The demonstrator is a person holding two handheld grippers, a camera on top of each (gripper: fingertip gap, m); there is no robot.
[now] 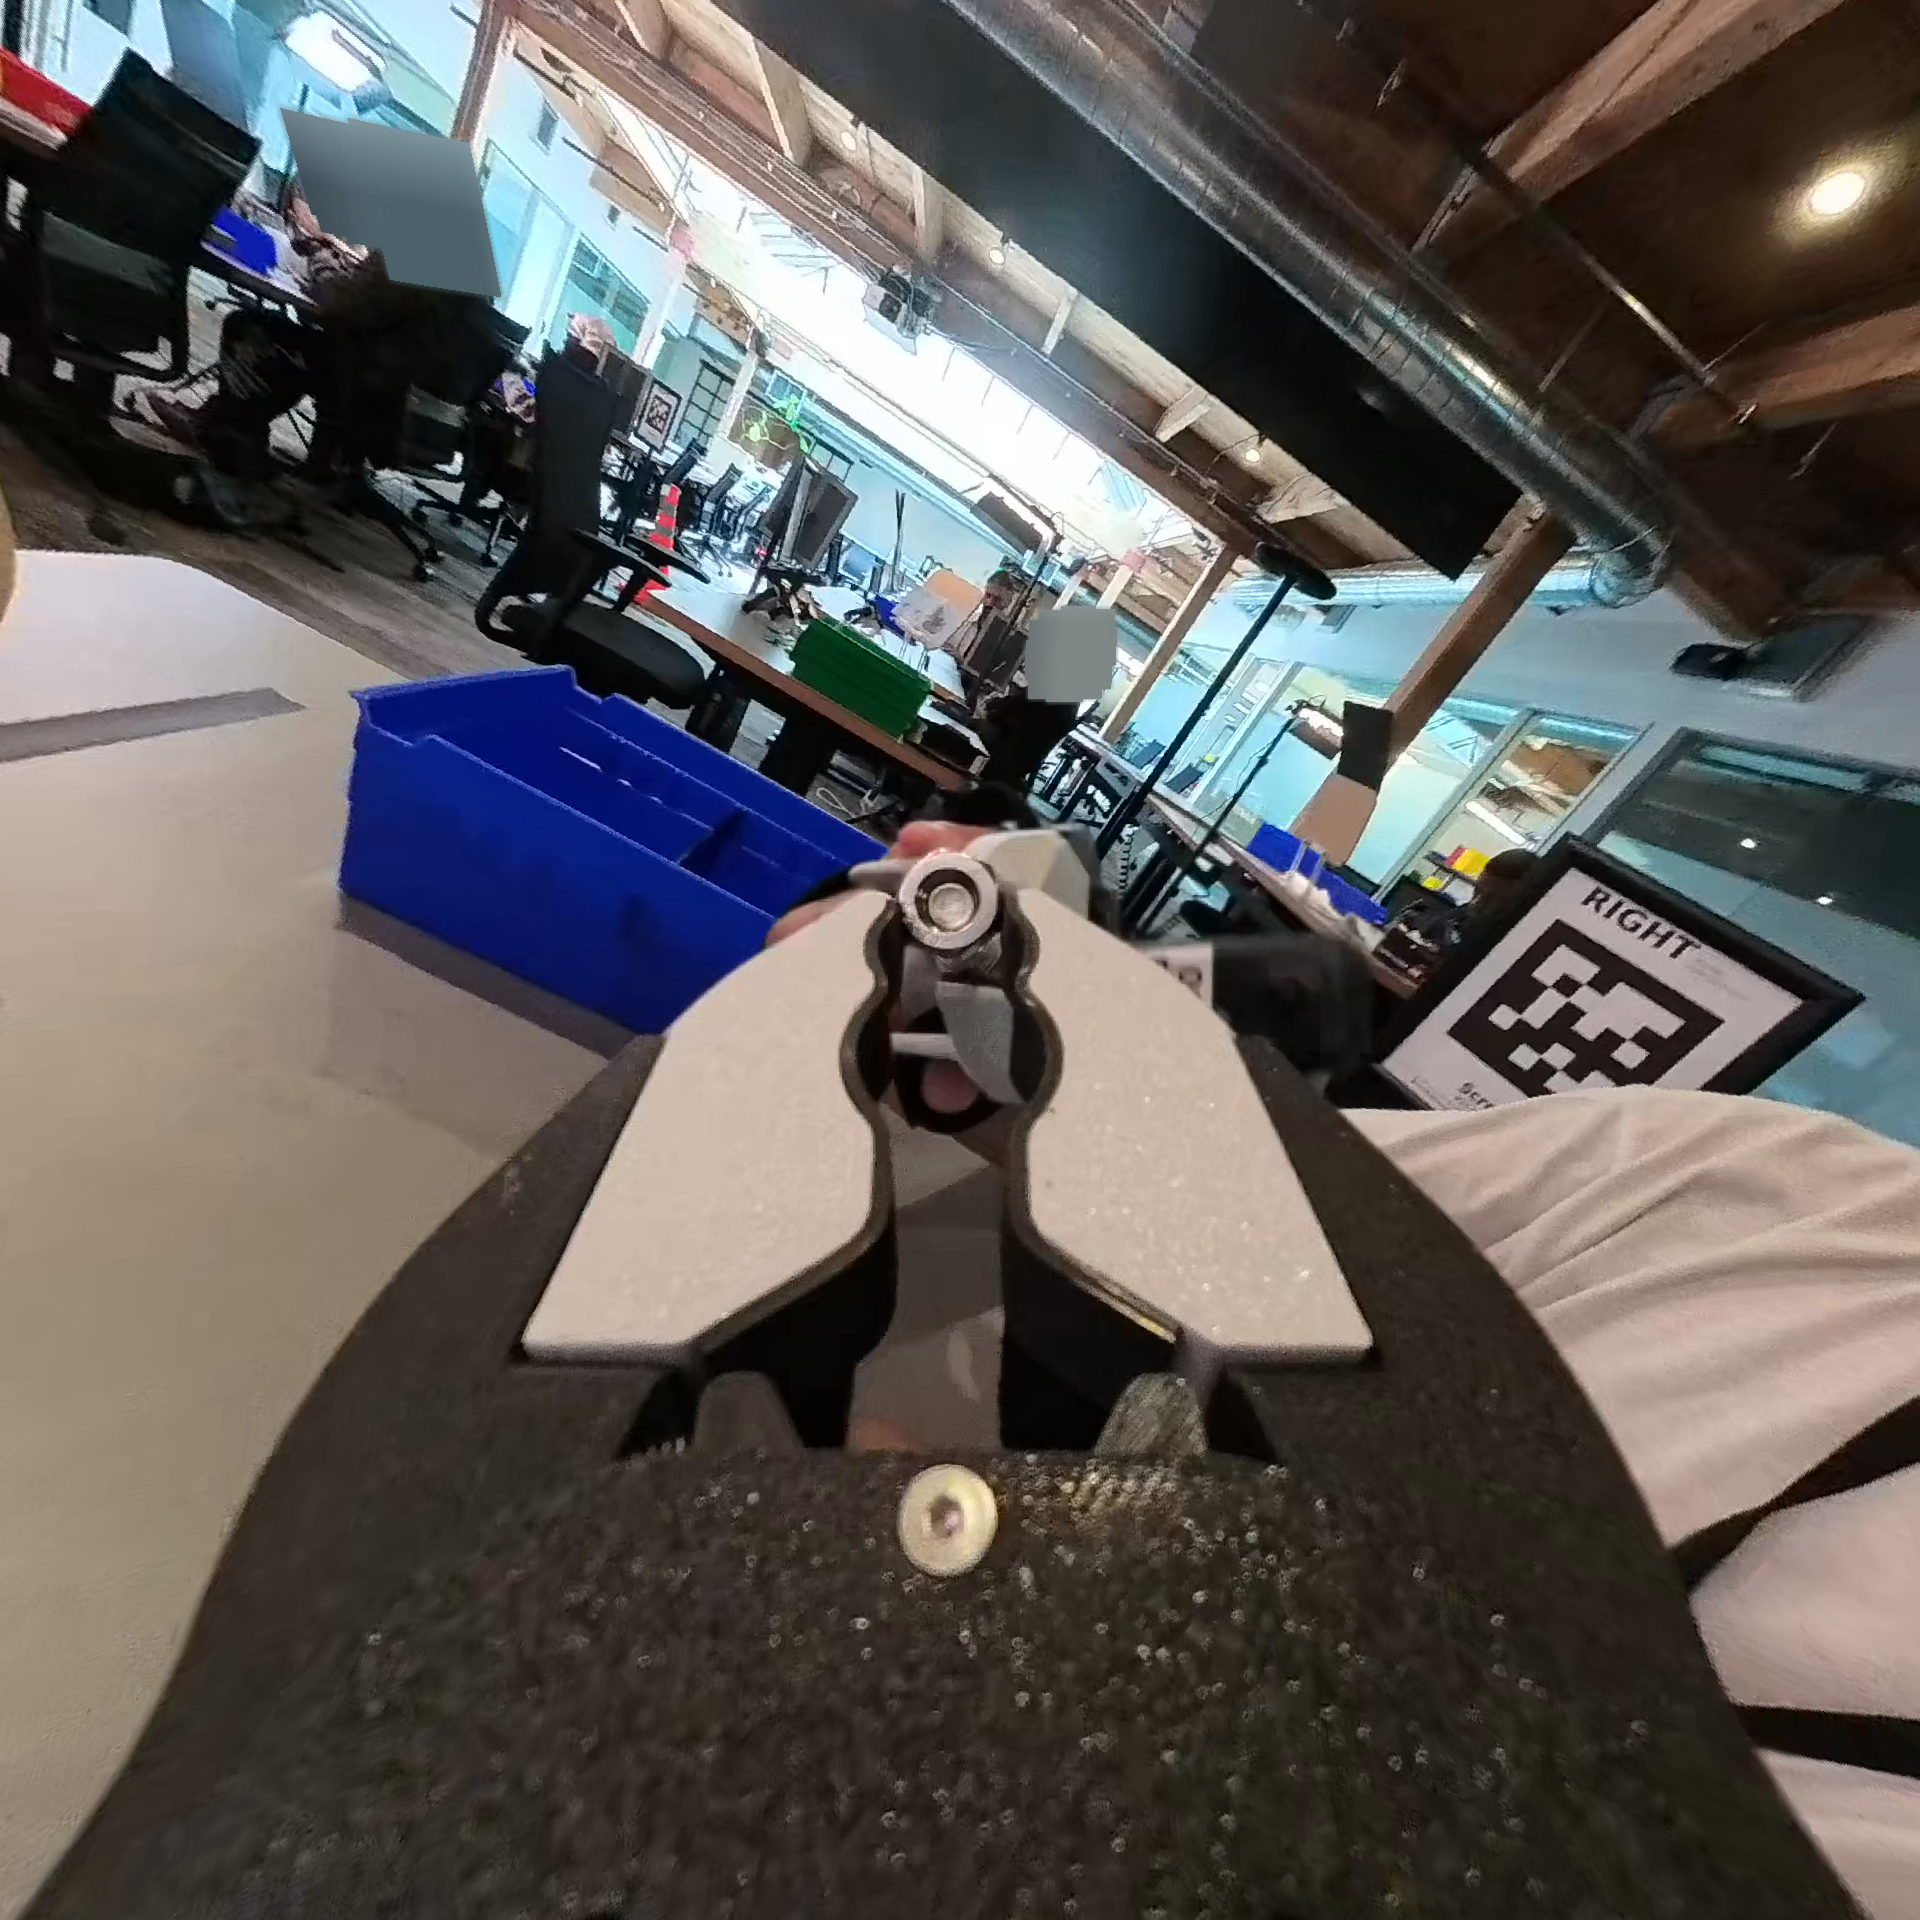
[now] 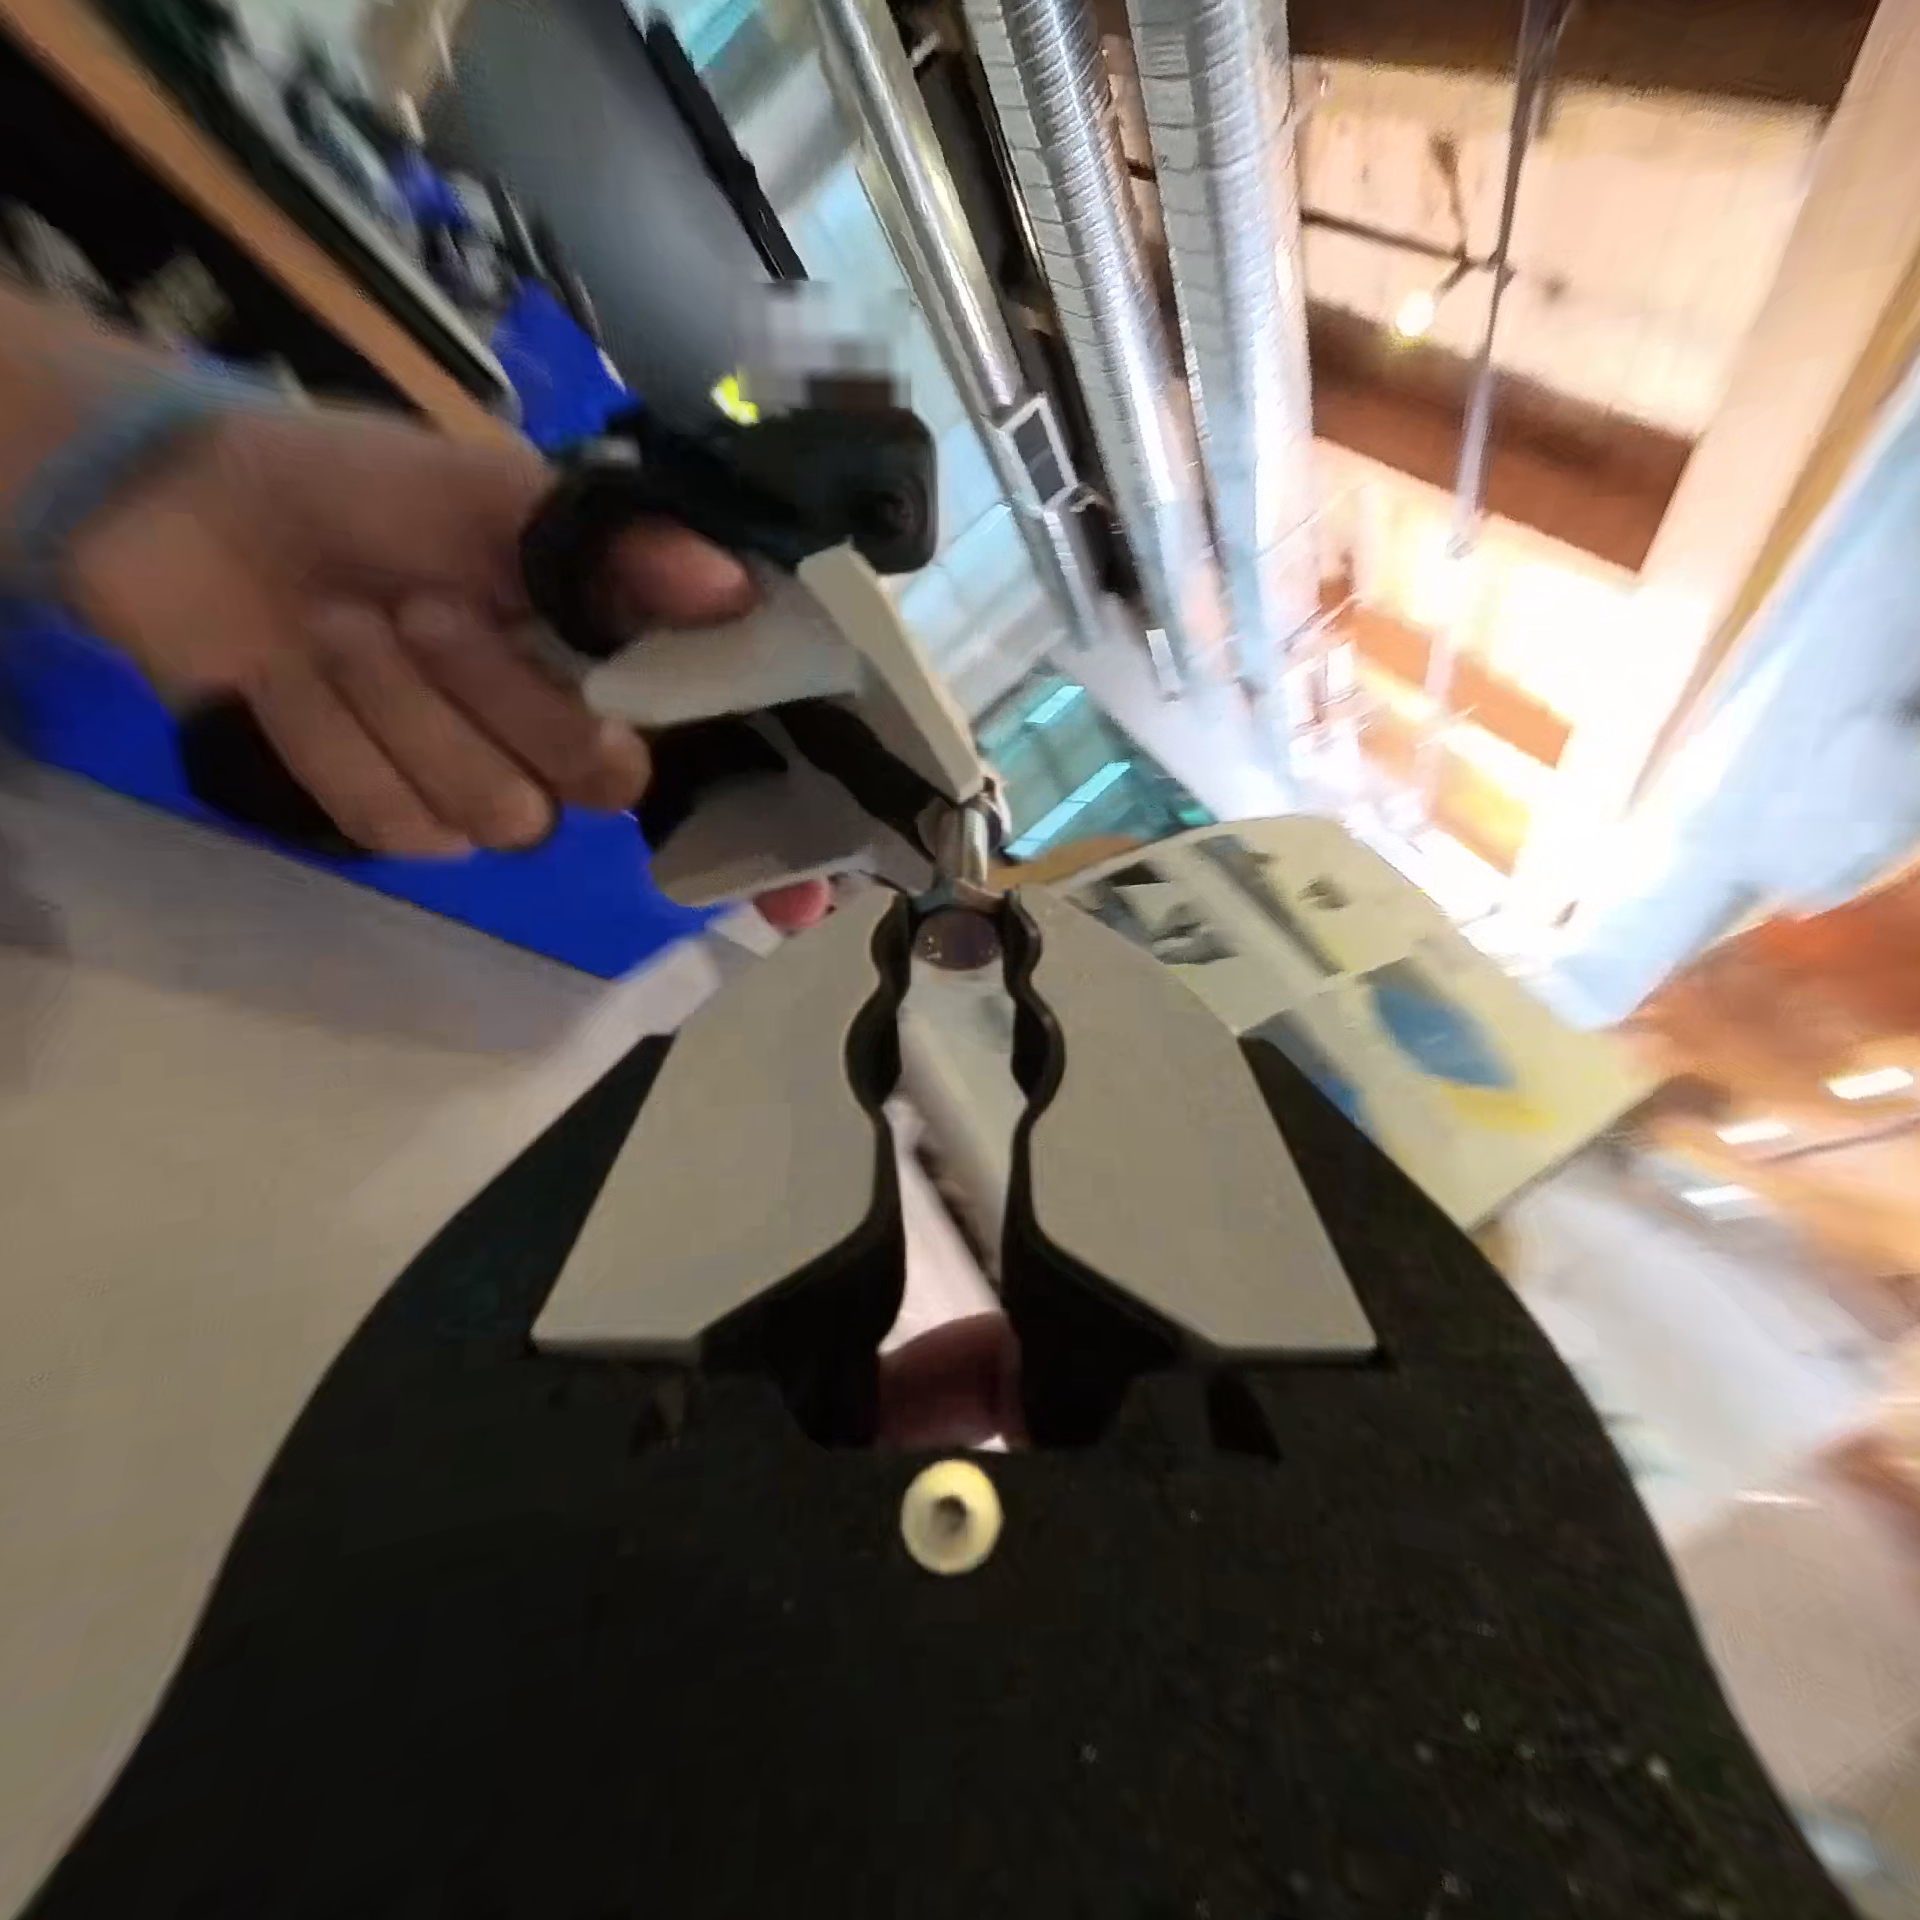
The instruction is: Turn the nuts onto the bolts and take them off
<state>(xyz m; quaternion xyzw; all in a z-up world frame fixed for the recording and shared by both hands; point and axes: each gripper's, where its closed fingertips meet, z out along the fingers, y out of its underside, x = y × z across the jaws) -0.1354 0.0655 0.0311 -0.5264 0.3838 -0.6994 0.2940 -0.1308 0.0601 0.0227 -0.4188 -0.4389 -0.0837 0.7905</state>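
In the left wrist view my left gripper (image 1: 951,935) is shut on a silver bolt (image 1: 949,906), whose round end faces the camera. The right gripper's grey fingers (image 1: 982,1023) show just behind it. In the right wrist view, which is motion-blurred, my right gripper (image 2: 958,925) is shut on a small round dark piece, apparently the nut (image 2: 956,948). The nut sits at the end of the bolt (image 2: 971,836). The left gripper (image 2: 961,821), held by a hand (image 2: 364,644), meets it tip to tip. Both grippers are held above the table.
A blue divided bin (image 1: 540,831) stands on the pale table (image 1: 156,1039) to the left; it also shows in the right wrist view (image 2: 561,894). A framed black-and-white marker board (image 1: 1600,997) stands at the right. A person's white garment (image 1: 1610,1299) is close on the right.
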